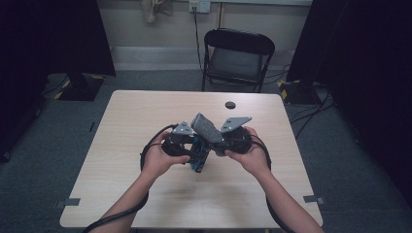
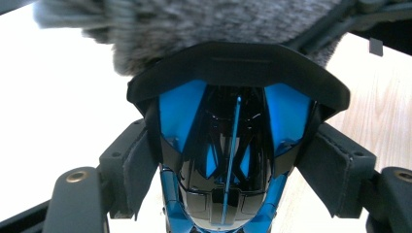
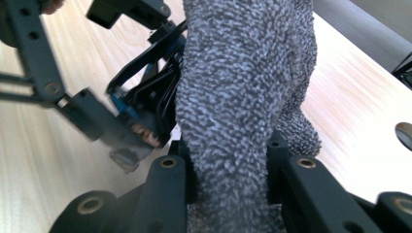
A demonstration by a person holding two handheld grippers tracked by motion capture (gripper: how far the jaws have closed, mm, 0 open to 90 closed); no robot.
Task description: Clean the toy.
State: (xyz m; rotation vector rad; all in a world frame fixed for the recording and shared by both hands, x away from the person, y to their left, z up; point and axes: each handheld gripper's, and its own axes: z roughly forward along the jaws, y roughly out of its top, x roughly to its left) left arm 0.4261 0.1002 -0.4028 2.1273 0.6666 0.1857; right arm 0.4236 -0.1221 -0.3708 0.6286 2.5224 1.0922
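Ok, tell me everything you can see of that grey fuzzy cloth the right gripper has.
The grey cloth looks like soft, nubby microfibre, mottled light and dark grey. It is bunched into a thick upright roll, pinched between the right gripper's jaws, its free end rising above them. In the high view it sits between both hands above the table, tilted up and away. Its far side rests against the black-and-blue glossy object clamped in the left gripper.

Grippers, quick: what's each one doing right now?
Left gripper: closed on the blue and black toy.
Right gripper: closed on the grey fuzzy cloth.
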